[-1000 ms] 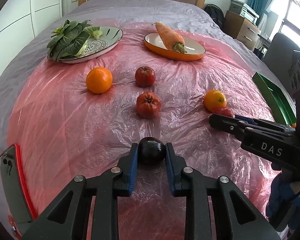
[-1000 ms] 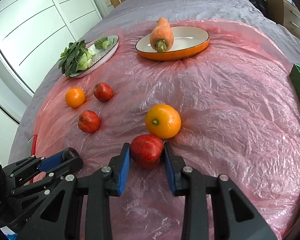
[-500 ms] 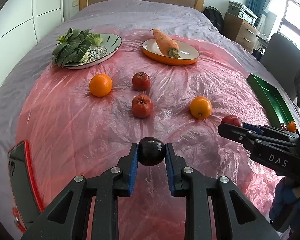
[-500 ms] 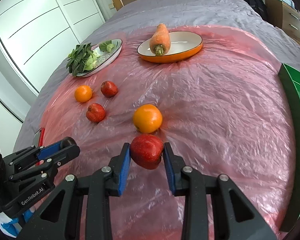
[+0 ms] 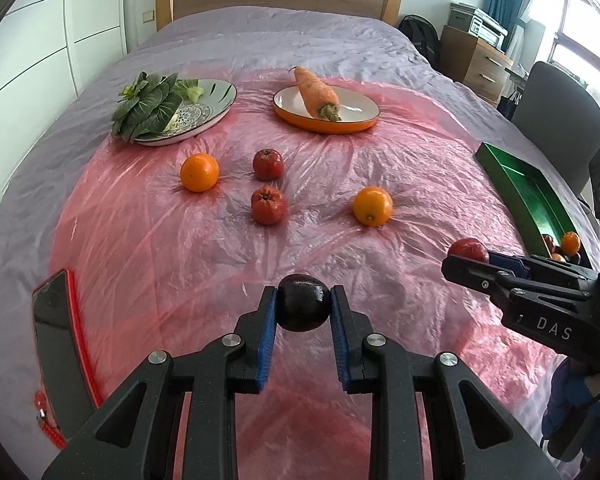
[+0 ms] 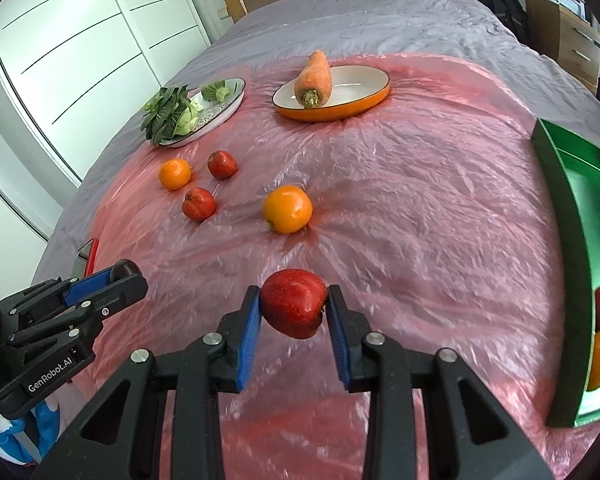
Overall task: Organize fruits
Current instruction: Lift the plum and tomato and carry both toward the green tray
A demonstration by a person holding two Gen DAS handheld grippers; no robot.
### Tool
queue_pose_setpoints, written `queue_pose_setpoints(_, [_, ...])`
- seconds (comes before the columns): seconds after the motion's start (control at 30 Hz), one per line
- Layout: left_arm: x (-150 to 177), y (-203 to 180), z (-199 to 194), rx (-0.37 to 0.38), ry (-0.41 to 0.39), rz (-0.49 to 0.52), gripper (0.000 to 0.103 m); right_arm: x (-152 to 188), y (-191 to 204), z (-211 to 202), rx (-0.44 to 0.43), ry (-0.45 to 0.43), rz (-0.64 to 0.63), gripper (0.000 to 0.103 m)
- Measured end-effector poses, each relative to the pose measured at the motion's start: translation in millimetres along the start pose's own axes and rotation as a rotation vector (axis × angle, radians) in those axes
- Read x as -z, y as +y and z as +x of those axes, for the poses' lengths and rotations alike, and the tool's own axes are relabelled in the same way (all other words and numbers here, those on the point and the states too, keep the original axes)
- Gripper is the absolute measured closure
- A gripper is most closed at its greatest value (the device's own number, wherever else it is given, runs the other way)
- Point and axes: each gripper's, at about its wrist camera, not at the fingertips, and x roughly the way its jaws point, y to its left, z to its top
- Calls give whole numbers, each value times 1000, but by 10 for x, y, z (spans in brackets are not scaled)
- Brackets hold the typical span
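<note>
1. Left gripper (image 5: 304, 308) is clamping a dark plum (image 5: 304, 302), lifted above the pink sheet (image 5: 140, 240).
2. Right gripper (image 6: 293, 312) is gripping a red apple (image 6: 293, 303), nearing the green tray (image 6: 572, 184).
3. Risk: round fruit slipping from the pads and rolling off the bed.

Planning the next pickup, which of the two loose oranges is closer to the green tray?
The orange lying alone mid-sheet, nearer the green tray; the other orange sits beside two red fruits.
</note>
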Motion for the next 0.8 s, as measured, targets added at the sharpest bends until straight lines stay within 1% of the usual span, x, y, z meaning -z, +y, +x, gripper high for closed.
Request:
queue_pose_setpoints(0.27, [86,-189,-319,1,-29,24,81,197,-65,-338,19,-9,9,59])
queue_pose_setpoints(0.8, [367,-533,-776,13,-57,51,81,634,-166,-958,71,-25,13,59])
